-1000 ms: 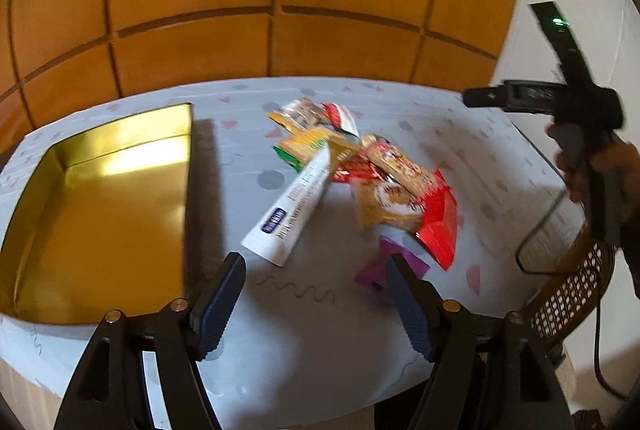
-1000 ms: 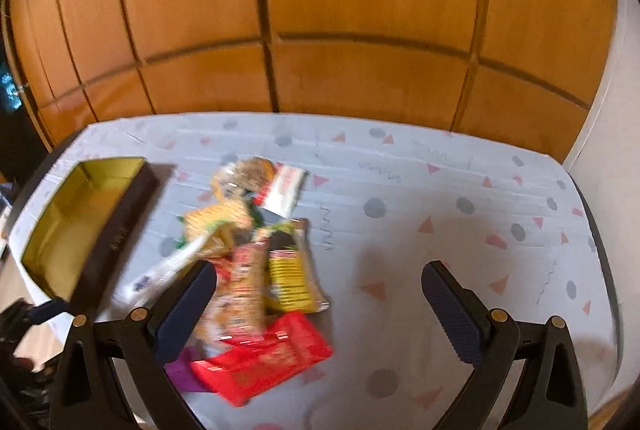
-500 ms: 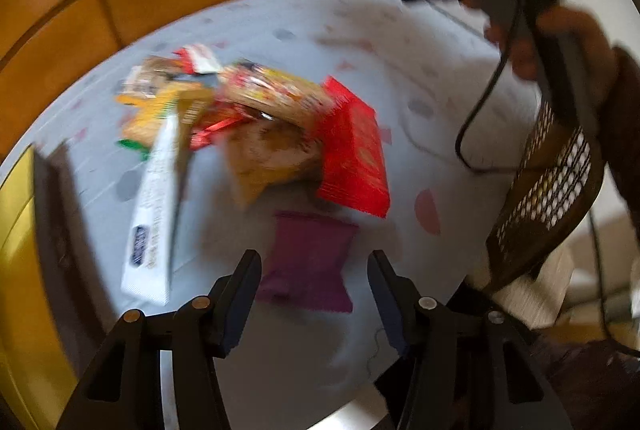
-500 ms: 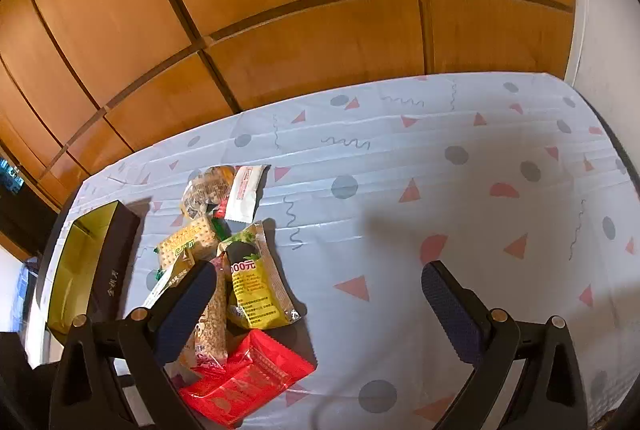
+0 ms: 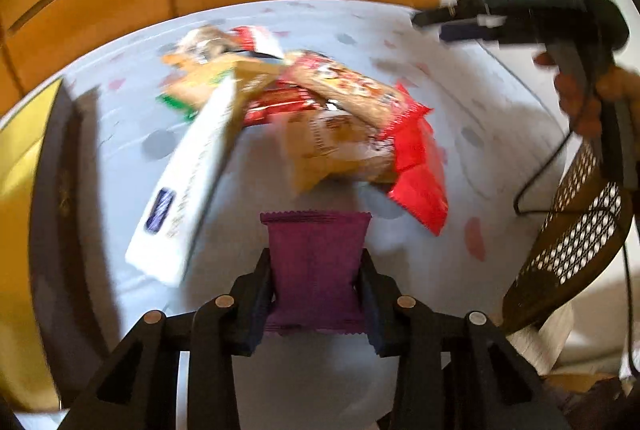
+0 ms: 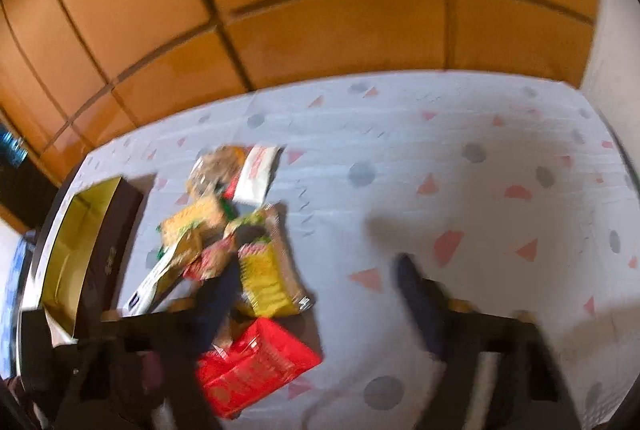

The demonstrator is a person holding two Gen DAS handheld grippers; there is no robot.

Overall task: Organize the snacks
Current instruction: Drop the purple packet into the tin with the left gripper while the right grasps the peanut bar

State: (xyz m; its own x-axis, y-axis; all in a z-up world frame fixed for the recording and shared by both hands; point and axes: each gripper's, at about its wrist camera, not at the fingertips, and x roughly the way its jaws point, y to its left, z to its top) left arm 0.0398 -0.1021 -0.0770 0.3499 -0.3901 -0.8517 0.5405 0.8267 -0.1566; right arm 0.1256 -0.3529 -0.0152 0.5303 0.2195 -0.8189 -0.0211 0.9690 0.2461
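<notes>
i'm looking down over a table (image 6: 460,157) covered in a pale cloth with grey dots and pink triangles, wood panelling rising behind it. out to the left of my left claw (image 5: 318,276) a gold-lined box (image 5: 18,165) with dark outer walls is sitting open on the cloth; in the right wrist view the same box (image 6: 86,230) is lying left of and beyond my right claw (image 6: 316,294).

ahead of the left claw the snack pile is spreading across the cloth. the long white packet (image 5: 188,181) is slanting away to the front-left, a red packet (image 5: 418,165) is lying to the front-right, and a tan packet (image 5: 332,145) is sitting straight ahead between them, with more wrappers heaped beyond, too blurred to read.

the purple packet (image 5: 316,262) is lying flat on the cloth right between the left claw's fingers (image 5: 256,294). those jaws have just been closing in, and both pads are now pressing against the packet's side edges, so i'm gripping it.

my right claw is blurring as it moves, its jaws have just been narrowing, and they are standing apart with only bare cloth in the gap. a yellow packet (image 6: 268,278) and the red packet (image 6: 256,366) are lying just off its left finger (image 6: 212,302).
</notes>
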